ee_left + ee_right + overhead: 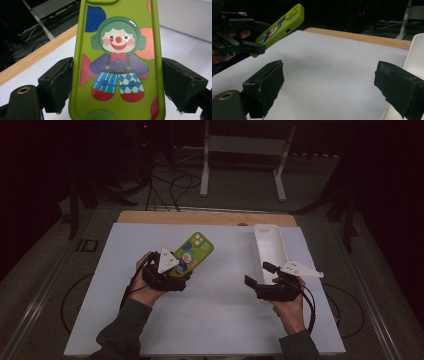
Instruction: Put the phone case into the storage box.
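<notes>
The left gripper [176, 270] holds a green phone case [192, 253] by its lower end, lifted off the white table [200, 320] and tilted so its camera end points up and away toward the far side. In the left gripper view the phone case [117, 62] stands between the two black jaws, its clown print facing the camera; the left jaw presses against the case's edge, and the right jaw sits at the other edge, though a thin sliver of background there makes it hard to say whether that pad truly touches. The right gripper view shows the same phone case [280, 26] from the side, raised clear of the table surface with the left gripper [249, 46] clamped on its near end and fingers of the person's left hand [219, 55] wrapped behind. The right gripper [257, 279] hangs just above the table at the right side, its jaws spread wide with nothing between them; in its own view the right gripper [328, 82] frames bare white table [324, 65]. A long white tray [268, 251] lies on the table just beside the right gripper, its near end next to the right jaw, and its white wall [417, 57] rises at the right edge of the right gripper view. The case and the tray are well apart.
</notes>
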The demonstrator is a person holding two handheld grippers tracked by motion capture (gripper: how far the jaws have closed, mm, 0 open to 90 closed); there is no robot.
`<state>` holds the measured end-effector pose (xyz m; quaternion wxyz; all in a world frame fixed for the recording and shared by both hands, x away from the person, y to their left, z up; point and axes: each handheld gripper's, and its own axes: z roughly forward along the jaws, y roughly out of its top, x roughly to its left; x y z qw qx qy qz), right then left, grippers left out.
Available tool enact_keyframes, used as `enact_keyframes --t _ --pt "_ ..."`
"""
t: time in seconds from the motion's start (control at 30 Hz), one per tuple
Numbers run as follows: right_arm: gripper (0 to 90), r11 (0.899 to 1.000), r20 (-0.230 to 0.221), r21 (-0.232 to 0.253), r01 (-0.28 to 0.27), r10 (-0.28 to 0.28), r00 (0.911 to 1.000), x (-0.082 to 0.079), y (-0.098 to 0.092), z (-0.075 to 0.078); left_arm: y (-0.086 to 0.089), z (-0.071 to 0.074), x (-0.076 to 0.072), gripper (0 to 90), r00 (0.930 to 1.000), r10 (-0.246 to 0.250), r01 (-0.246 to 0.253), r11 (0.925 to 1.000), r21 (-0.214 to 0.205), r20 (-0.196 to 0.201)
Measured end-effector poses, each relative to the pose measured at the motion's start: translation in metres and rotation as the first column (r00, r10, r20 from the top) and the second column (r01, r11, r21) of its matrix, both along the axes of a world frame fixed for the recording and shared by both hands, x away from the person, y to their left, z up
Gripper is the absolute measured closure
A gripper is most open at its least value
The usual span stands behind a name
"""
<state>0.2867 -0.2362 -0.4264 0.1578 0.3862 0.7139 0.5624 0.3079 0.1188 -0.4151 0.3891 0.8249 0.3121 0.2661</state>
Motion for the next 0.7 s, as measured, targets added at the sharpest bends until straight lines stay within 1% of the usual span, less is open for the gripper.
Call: enact_keyframes --t 0.17,0.37,0.5,0.7 --pt "8.5 1.0 -0.008 0.004 -0.005 0.005 1.0 0.001 0.002 0.002 -0.004 0.002 -0.003 16.3 0.9999 -0.004 0.004 0.9999 -0.015 0.016" --pt "8.5 1.0 -0.015 -0.005 -0.014 0.014 0.9998 0.003 0.007 0.007 -0.009 0.002 -0.005 16.3 0.9996 -0.018 0.019 0.9997 -0.017 0.022" --pt "8.5 1.0 -0.025 -0.002 -0.02 0.02 0.9995 0.005 0.009 0.008 -0.014 0.002 -0.006 16.3 0.9992 -0.026 0.027 0.9995 -0.018 0.03" --pt "8.5 0.999 -0.046 0.023 -0.031 0.032 0.9984 0.007 0.011 0.009 -0.02 0.003 -0.008 16.3 0.9982 -0.042 0.042 0.9989 -0.02 0.042"
